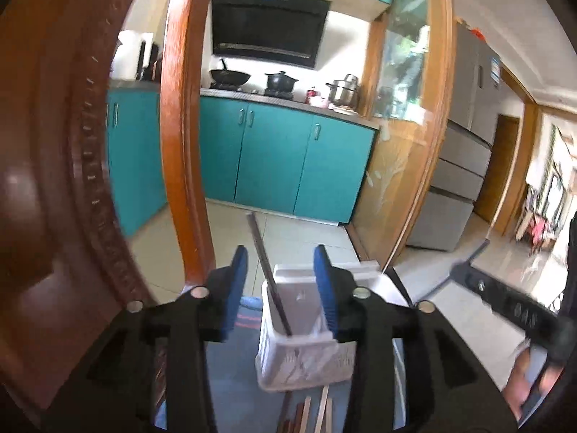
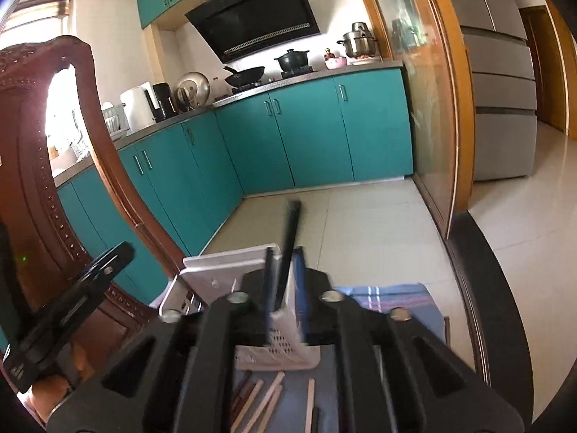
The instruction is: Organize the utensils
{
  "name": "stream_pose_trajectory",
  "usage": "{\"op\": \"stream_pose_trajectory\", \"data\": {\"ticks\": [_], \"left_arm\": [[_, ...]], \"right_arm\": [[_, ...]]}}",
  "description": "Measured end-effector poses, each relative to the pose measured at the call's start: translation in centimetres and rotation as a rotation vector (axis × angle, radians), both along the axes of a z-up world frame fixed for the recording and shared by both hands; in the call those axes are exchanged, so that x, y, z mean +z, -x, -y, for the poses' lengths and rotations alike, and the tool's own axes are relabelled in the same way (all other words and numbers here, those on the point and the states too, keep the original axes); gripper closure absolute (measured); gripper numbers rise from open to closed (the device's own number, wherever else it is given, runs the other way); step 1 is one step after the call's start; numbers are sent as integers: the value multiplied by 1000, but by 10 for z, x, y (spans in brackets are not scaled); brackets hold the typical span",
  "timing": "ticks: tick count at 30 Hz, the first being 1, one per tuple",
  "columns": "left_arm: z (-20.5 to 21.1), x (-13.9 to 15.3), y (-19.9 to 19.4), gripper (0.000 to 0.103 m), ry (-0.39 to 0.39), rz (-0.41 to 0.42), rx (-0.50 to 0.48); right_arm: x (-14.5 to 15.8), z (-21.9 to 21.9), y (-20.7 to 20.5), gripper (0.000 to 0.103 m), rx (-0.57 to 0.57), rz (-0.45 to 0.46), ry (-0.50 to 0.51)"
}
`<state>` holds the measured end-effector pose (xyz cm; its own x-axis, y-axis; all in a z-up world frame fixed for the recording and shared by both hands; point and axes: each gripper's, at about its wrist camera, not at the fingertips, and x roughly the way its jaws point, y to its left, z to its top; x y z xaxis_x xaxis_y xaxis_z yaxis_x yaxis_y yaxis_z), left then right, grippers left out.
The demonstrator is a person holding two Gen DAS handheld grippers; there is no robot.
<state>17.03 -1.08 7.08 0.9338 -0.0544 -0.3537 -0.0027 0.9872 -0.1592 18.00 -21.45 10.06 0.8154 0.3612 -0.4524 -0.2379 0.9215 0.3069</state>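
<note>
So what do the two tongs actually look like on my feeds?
Both are matte black plastic frames with triangular cut-outs and round silver pivot bolts. The left tongs carry flat blue pads on their fingers. The right tongs have the same blue pads, blurred here. No cables or sleeves show.

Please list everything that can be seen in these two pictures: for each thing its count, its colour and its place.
utensil holder: one, white, on the table between the grippers
dark chopstick: one, black, held over the holder
loose chopsticks: several, light wood and brown, flat before the holder
cloth: one, blue striped, under the holder
wok: one, black, on the stove
cabinets: teal, below the counter
left gripper: open, above the holder
right gripper: shut on the chopstick
</note>
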Motion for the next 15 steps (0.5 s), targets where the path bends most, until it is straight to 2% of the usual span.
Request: {"op": "stream_pose_trajectory", "data": {"ticks": [1,4,5,9,12,13,15], "left_arm": [[1,-3,12,53,-6,5,-20],[3,-20,40,43,-36,-14,-73],[4,-32,49,43,-49,-49,-96],[10,-72,61,43,-83,-187,-111],[12,-101,59,43,-68,-392,-124],[10,-109,61,43,-57,-432,-134],[13,-116,65,43,-75,-462,-153]], "right_arm": [[0,4,6,64,1,1,-10],[3,24,39,53,-13,14,-34],[3,32,50,48,-30,17,-37],[-17,60,98,47,-154,-14,-24],[-47,61,117,47,-211,-112,69],[-59,61,124,47,-235,-153,87],[-76,64,139,47,-277,-221,72]]}}
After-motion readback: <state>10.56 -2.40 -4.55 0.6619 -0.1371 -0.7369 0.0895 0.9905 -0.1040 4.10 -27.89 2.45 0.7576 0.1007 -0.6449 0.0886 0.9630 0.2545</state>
